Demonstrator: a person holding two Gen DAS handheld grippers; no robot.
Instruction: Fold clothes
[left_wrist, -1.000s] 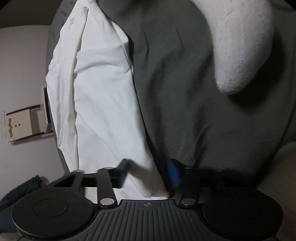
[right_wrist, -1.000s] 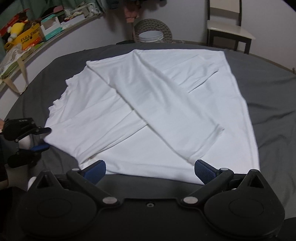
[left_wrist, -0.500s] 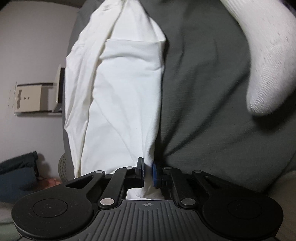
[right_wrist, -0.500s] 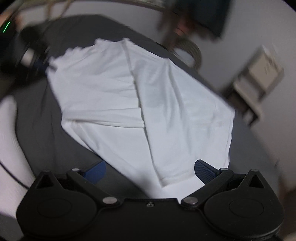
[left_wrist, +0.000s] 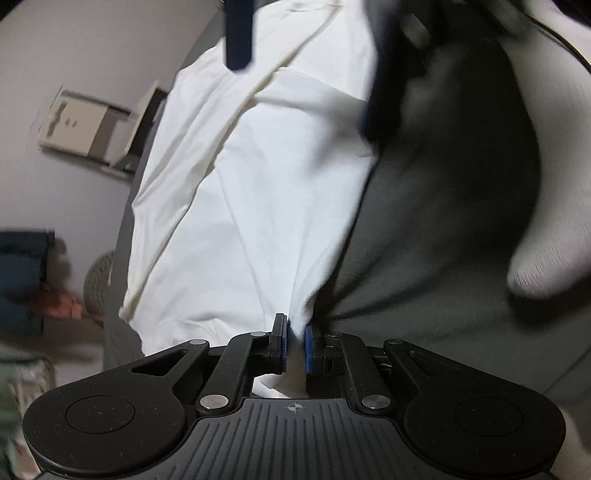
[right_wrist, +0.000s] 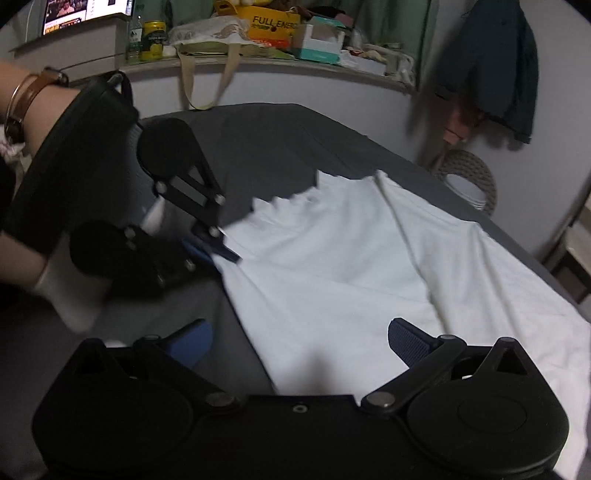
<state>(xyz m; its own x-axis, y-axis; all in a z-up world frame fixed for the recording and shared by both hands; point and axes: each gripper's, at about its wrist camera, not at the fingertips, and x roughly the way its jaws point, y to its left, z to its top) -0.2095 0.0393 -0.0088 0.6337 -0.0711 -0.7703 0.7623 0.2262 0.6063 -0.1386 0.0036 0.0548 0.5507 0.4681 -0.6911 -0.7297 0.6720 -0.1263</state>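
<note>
I see the dark grey sheet (right_wrist: 280, 144) covering the whole work surface, and the white T-shirt (right_wrist: 351, 266) lies spread on it, running from centre out to 4 o'clock in my right wrist view. In my left wrist view the same T-shirt (left_wrist: 258, 206) fills the middle and stretches up toward 12 o'clock, with grey sheet (left_wrist: 436, 229) to its 3 o'clock side. A white sock (left_wrist: 546, 221) on a foot sits at 2 to 3 o'clock there. My left gripper (left_wrist: 294, 345) is clenched on a corner of the T-shirt, fabric bunched between the blue pads (left_wrist: 308, 347) at 6 o'clock; from the right wrist it shows at 9 o'clock (right_wrist: 216, 251), biting the shirt's edge, blurred. My right gripper (right_wrist: 299, 338) hangs released, fingers spread wide over the shirt's near edge at 6 o'clock, nothing between them. Its blurred fingers (left_wrist: 240, 33) appear at 12 o'clock in my left view
</note>
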